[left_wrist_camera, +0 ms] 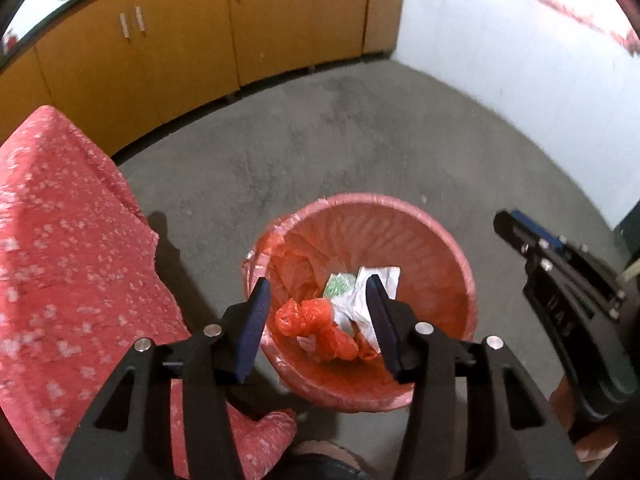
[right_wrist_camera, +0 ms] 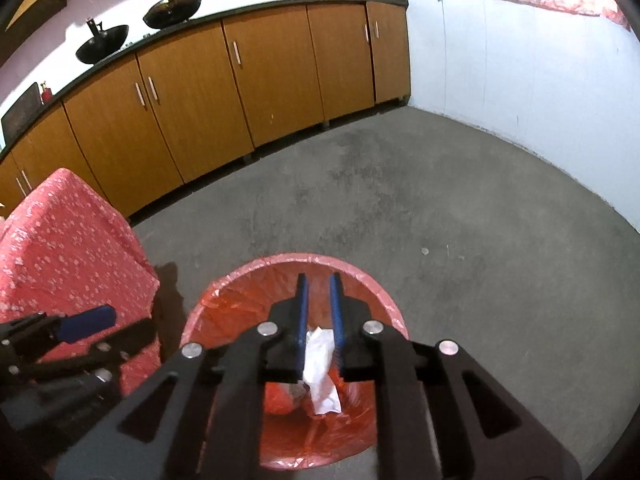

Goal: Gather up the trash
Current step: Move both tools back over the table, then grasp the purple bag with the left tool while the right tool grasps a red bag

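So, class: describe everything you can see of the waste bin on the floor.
The waste bin is round, pink-red, seemingly plastic, standing upright on grey floor beside a red-patterned cloth. A thin red bag liner is folded over its rim. Inside lie a crumpled red bag, white paper and a green-printed wrapper. Whether anything else touches the bin cannot be told.

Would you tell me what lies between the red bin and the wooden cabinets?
Only bare grey floor lies between the red bin and the wooden cabinets; the right wrist view shows it best.
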`<state>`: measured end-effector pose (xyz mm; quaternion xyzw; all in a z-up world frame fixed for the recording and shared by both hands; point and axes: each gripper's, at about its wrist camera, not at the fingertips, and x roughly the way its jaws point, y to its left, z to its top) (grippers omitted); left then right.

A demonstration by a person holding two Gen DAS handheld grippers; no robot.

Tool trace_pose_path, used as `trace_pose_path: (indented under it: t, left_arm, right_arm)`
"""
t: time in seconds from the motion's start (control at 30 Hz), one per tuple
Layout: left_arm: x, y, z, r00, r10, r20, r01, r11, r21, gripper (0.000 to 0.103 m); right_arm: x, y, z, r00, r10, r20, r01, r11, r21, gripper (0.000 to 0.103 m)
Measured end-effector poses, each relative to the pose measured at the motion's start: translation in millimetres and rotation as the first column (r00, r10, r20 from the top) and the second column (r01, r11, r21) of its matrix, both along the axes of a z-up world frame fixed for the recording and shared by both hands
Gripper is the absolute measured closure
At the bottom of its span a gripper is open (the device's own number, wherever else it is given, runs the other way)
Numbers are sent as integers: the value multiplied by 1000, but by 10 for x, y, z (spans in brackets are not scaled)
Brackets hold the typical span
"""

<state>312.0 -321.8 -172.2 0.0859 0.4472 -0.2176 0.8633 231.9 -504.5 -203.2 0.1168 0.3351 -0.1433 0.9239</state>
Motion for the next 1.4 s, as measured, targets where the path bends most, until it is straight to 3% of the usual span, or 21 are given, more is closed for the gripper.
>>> trace_pose_path:
  t: [0.2,0.43,0.57,0.67,0.8,0.93,1.07,1.17,1.4]
  left_arm:
    - [-155,474,591,996,58,72,-50,993,-106,47]
    - [-418,1497,1114,965,183,187,-161,979,-125,40]
    - [-608,2191,1303,919,289,268,-272,957,-100,38]
    - [-771,2694,1382,864,373,337,-369,926,-79,35]
    - [-944,3348,1393,782,480,398,-503,863,-55,32]
    - [-1014,3986,1322,712,600,364,-619,782,-78,32]
    - [-1045,4384,1268,659,666,348,-685,723,-87,32]
    - [-1043,4642,1226,632,696,341,-713,694,-96,30]
    - [-895,4978,1168,594,724,351,-743,661,-108,26]
  right_arm:
    - [-82,275,465,996,59,69,-58,998,-13,74]
    - [-93,1120,1175,951,250,184,-252,968,-14,64]
    - [-87,1730,1429,901,374,221,-385,923,5,60]
    - [-39,2255,1537,853,470,227,-488,873,26,58]
    - [35,2891,1562,799,563,211,-583,811,42,55]
    - [129,3493,1558,750,636,182,-653,756,48,49]
    - [196,3870,1481,736,661,145,-675,734,79,44]
    - [274,4122,1420,739,664,114,-673,735,89,41]
    - [387,4518,1204,732,681,14,-681,731,44,40]
